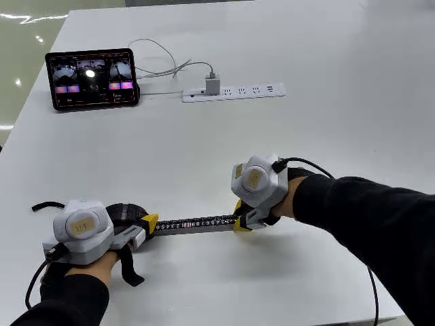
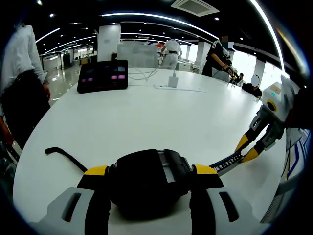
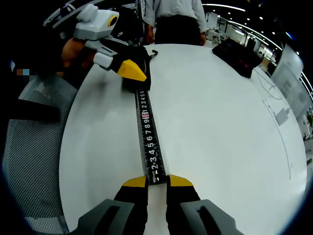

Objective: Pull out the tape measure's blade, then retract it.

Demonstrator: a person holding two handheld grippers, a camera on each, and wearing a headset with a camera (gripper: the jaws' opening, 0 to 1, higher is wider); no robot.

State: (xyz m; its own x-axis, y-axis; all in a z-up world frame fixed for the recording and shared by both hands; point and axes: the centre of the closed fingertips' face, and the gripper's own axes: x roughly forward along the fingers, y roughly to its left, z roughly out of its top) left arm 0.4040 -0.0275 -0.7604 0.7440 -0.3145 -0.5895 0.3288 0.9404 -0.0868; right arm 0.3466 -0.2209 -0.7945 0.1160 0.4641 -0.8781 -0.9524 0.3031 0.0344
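Note:
A black tape measure case [image 2: 149, 183] sits on the white table, clamped between the yellow-tipped jaws of my left gripper [image 1: 145, 226]; the case [image 1: 126, 214] lies at the lower left of the head view. Its dark blade [image 1: 195, 223] with white numbers runs flat along the table to my right gripper [image 1: 240, 221], which is shut on the blade's end. In the right gripper view the blade [image 3: 148, 138] stretches from my right gripper [image 3: 157, 183] away to the case [image 3: 135, 68]. A black wrist strap [image 2: 66, 156] trails off the case.
A tablet [image 1: 92, 78] stands at the far left of the table, beside a white power strip [image 1: 234, 91] with a charger and cables. People stand beyond the table [image 2: 146, 112]. The near table edge lies just below both hands.

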